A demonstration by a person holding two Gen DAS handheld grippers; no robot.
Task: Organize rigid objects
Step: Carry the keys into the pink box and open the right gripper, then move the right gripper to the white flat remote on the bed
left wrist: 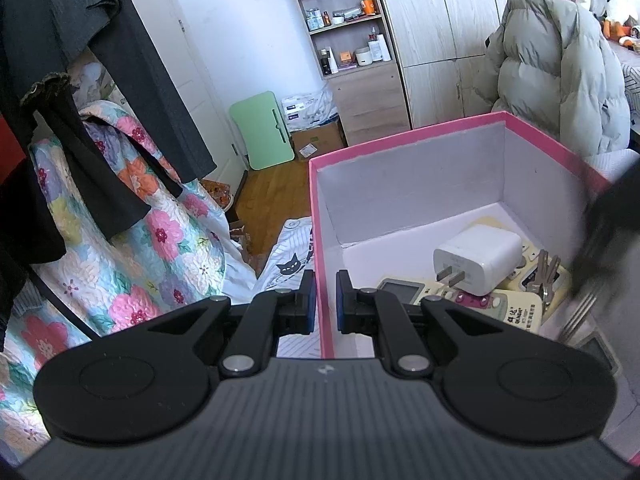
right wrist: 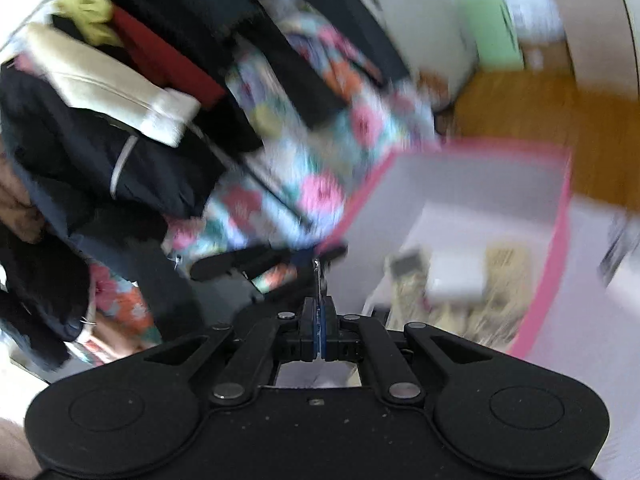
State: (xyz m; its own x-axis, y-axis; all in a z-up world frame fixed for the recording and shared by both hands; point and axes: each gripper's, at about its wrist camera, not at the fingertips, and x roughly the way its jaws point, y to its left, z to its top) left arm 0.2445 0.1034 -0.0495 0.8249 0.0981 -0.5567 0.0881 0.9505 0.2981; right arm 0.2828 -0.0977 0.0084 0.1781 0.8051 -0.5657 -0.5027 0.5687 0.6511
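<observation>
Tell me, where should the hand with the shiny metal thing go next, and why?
Probably lower it into the pink box: the right gripper is shut on a thin metal piece, the left gripper clamps its wall, and a charger already lies inside.

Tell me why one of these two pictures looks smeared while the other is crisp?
Left wrist view: sharp, daylit, straight lines bowed by the fisheye; only a dark smear at the right edge is blurred. Right wrist view: heavy motion blur smears the pink box and clothes, while the right gripper itself stays crisp.
</observation>
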